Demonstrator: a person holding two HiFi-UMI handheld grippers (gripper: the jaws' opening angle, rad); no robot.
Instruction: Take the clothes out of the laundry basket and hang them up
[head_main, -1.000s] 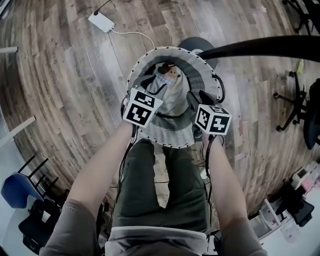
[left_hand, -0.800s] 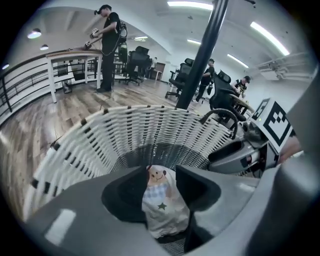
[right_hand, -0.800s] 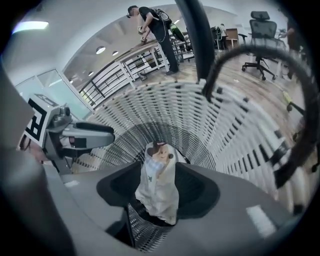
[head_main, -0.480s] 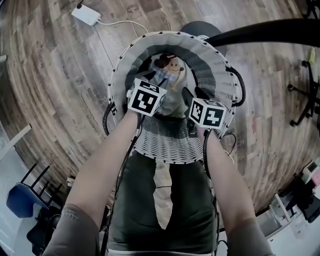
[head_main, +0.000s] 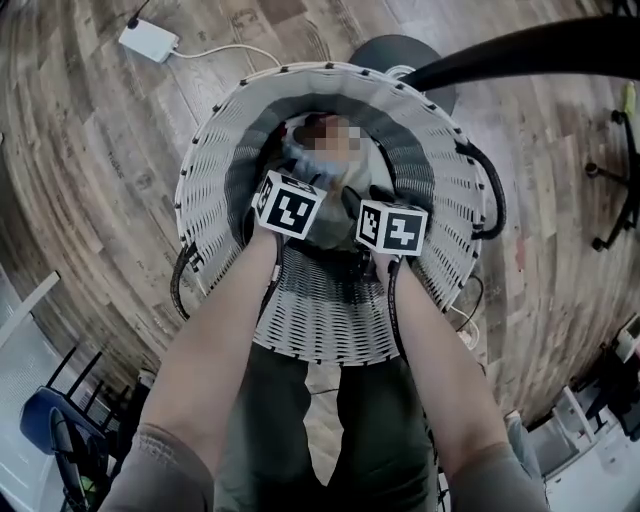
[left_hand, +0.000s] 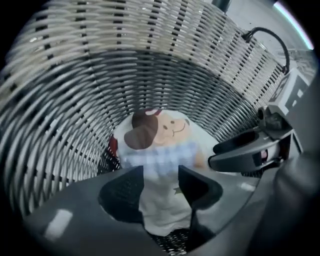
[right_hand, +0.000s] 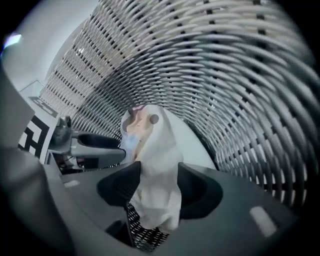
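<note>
The laundry basket (head_main: 215, 150) is white wicker with a dark band and stands on the floor in front of my legs. Inside lies a white garment (left_hand: 165, 135) printed with a cartoon dog; it also shows as a heaped ridge of fabric (right_hand: 155, 145). Both grippers reach down into the basket, their marker cubes side by side (head_main: 290, 205) (head_main: 392, 227). My left gripper (left_hand: 161, 177) is open, with the white fabric in the gap between its jaws. My right gripper (right_hand: 160, 182) is open too, straddling a fold of the same garment. Each gripper's fingers show in the other's view.
The basket has black loop handles (head_main: 490, 190) on its sides. A black rail (head_main: 520, 50) crosses the upper right above a round dark base (head_main: 400, 55). A white power strip (head_main: 148, 40) with its cable lies on the wooden floor at upper left. A blue chair (head_main: 50, 430) stands at lower left.
Both grippers have gone from the basket's near rim deeper inside, closing on the garment. The basket now looks larger as my head has come nearer.
</note>
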